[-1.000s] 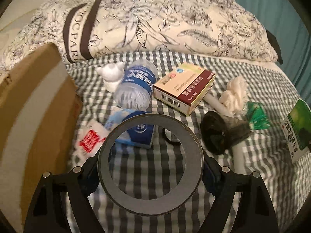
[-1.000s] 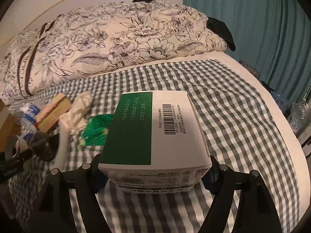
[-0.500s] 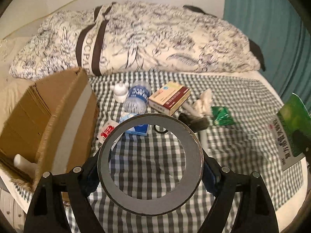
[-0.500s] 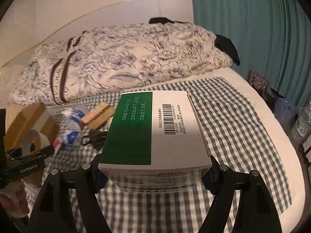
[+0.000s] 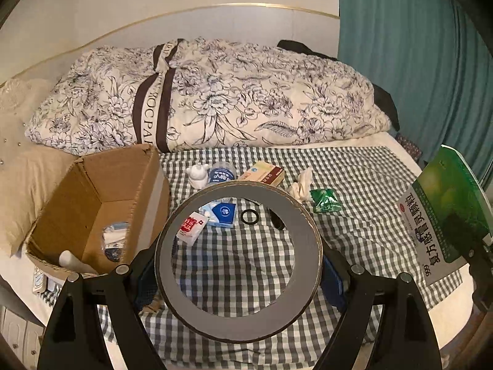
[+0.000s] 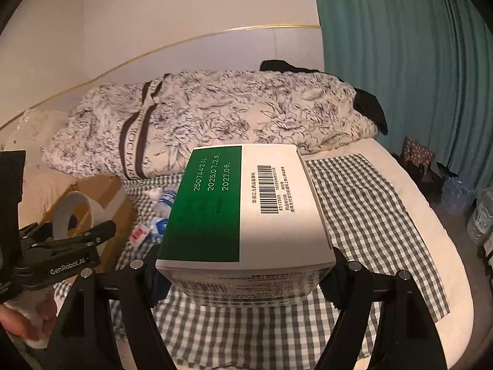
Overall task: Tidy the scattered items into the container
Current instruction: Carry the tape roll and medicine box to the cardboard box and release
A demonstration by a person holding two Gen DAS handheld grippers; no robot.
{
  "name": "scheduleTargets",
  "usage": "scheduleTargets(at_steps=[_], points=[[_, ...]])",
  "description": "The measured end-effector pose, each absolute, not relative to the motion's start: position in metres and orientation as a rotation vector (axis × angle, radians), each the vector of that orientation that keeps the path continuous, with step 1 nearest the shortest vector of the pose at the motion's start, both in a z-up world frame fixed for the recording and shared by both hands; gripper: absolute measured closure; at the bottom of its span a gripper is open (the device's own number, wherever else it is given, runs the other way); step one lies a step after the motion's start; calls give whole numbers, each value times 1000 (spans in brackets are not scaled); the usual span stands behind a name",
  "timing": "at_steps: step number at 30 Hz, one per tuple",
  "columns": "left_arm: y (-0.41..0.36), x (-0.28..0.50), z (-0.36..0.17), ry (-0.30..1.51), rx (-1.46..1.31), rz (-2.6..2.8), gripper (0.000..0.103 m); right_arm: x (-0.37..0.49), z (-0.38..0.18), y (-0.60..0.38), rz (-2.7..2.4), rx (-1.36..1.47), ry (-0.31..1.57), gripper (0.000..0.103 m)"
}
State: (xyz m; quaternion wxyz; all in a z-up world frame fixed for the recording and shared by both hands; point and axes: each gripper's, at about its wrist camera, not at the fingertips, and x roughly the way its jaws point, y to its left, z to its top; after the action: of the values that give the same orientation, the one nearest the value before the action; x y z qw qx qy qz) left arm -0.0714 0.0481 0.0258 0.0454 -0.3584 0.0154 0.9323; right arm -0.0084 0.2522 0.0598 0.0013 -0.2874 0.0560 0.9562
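Observation:
My left gripper (image 5: 238, 280) is shut on a grey tape roll (image 5: 237, 323), held upright above the checked cloth (image 5: 369, 185). An open cardboard box (image 5: 92, 191) stands to its left with a few items inside. My right gripper (image 6: 243, 283) is shut on a green and white medicine box (image 6: 246, 203), also seen at the right edge of the left wrist view as the medicine box (image 5: 443, 219). On the cloth lie a white figurine (image 5: 197, 176), a water bottle (image 5: 222, 172), a yellow and red carton (image 5: 265, 174), a white rag (image 5: 302, 183), a green packet (image 5: 325, 200), a black ring (image 5: 249, 216) and two small packets (image 5: 191, 226).
A rolled floral duvet (image 5: 215, 98) lies along the far side of the bed. A teal curtain (image 5: 416, 61) hangs on the right. Plastic bottles (image 6: 480, 212) stand on the floor past the bed's right edge. A hand (image 6: 27, 323) holds the left gripper.
Both grippers have risen and drawn back from the bed with their loads still held. The scattered items look smaller, and the cardboard box's open inside has come into view.

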Motion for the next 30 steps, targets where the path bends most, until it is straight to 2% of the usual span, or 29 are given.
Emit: scheduleTargets(at_steps=[14,30], points=[[-32,-56,54,-37,-1078,2944,17,-6,88,175,3132,-880,122,27],[-172,-90,23,-249,-1237,3073,17,-73,69,39,3305,-1040,-31,27]])
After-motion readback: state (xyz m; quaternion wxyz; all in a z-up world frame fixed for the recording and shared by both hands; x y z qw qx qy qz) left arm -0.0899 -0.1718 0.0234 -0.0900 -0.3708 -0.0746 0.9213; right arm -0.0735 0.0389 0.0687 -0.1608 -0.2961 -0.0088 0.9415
